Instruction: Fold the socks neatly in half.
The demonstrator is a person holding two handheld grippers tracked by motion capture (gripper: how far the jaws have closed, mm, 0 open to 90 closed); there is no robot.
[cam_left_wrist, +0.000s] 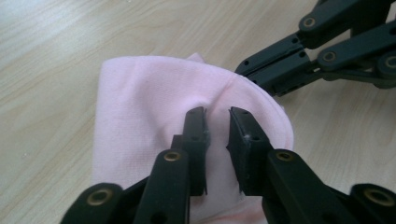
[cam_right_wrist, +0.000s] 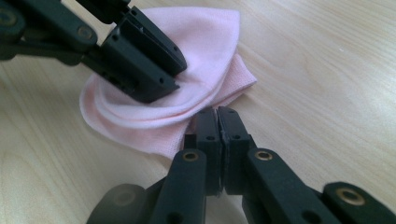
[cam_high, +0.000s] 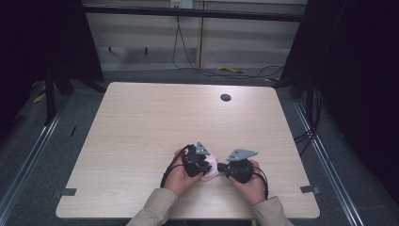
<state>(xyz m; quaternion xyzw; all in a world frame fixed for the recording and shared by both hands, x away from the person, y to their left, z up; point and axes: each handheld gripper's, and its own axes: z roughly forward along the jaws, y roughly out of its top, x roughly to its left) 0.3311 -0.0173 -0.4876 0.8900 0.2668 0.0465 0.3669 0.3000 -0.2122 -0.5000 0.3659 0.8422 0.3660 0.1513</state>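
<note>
A folded pink cloth [cam_high: 211, 167] is seen low in the high view, near the table's [cam_high: 141, 122] front edge, between both grippers. In the left gripper view, the left gripper [cam_left_wrist: 216, 122] is held over the cloth's centre, jaws slightly spread, nothing pinched. In the right gripper view, the right gripper [cam_right_wrist: 217, 112] is pressed together at the cloth's lower edge; whether fabric is caught cannot be told. The cloth is judged light, soft and limp, so sagging is expected. A layered edge or corner is best pinched, all layers together.
</note>
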